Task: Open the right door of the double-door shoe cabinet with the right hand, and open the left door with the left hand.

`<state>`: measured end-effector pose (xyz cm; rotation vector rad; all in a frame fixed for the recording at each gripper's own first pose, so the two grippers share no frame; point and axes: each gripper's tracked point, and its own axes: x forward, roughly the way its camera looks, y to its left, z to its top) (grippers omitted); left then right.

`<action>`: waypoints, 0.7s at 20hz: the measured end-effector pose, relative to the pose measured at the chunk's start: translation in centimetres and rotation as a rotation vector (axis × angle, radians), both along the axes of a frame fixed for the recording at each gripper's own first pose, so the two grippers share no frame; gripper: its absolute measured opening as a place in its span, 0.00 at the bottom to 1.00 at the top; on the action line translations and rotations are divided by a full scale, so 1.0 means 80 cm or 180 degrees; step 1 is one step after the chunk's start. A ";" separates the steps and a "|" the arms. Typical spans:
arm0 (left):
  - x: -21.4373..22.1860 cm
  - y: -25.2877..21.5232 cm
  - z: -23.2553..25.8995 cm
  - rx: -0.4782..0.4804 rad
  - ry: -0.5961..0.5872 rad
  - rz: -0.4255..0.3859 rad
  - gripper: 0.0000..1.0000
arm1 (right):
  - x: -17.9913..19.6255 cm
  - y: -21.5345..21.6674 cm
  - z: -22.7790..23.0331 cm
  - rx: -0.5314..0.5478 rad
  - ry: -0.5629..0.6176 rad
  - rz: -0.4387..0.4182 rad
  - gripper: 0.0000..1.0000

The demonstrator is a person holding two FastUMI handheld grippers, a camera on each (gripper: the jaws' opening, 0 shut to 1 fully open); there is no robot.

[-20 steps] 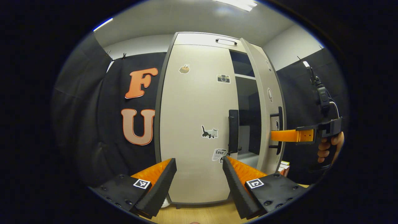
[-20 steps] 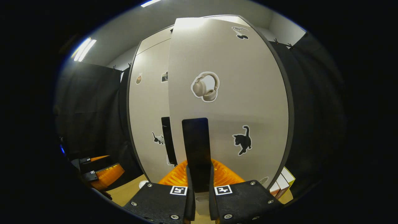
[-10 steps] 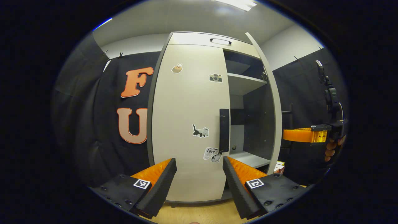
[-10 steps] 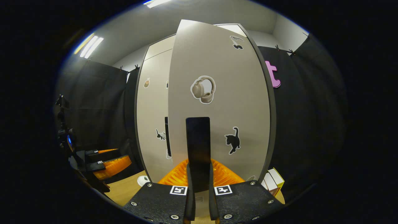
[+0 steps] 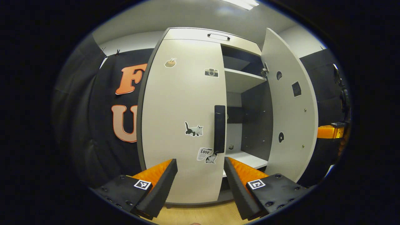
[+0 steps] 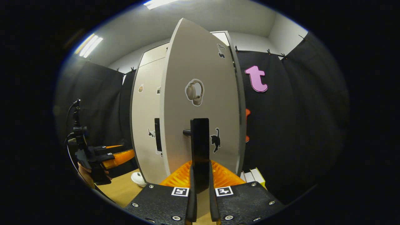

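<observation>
A black-cloth booth with a wooden floor [image 5: 200, 215] surrounds the tall pale shoe cabinet [image 5: 200, 35]. In the right gripper view, the right gripper [image 6: 200, 187] is clenched on the right door's handle [image 6: 200, 147], both fingers pressing its dark bar. The right door [image 5: 290, 103] stands swung wide from the cabinet, its inner face and the cabinet's shelves [image 5: 242, 79] showing in the left gripper view. That half of the task looks nearly done; a little more swing may remain.

The left gripper [image 5: 200, 178] is released, its jaws spread and holding nothing, just short of the cabinet's left door [image 5: 181, 103], which sits closed. The left door's handle [image 5: 219, 128] lies ahead, a touch right of the gap between the fingers.

The next move calls for easing the left gripper forward and slightly right, closing on that handle, then pulling in an arc leftward. There is open floor before the cabinet; the cloth wall left of the cabinet limits the swing, and small boxes [image 6: 253, 176] sit by the cabinet's right foot.
</observation>
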<state>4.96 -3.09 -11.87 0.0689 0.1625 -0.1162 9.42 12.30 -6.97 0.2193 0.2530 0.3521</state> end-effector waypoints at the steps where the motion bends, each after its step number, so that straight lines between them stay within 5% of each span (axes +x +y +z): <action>1: 0.004 -0.005 -0.005 -0.0005 0.0021 -0.0013 0.96 | -0.002 -0.015 -0.001 -0.0033 0.0010 -0.0034 0.16; 11: 0.030 -0.060 -0.023 -0.0031 0.0183 -0.0127 0.96 | -0.001 -0.111 -0.022 -0.0046 -0.0037 -0.0395 0.15; 14: 0.033 -0.079 -0.024 -0.0097 0.0218 -0.0172 0.96 | -0.010 -0.107 -0.019 0.0115 -0.0024 -0.0265 0.10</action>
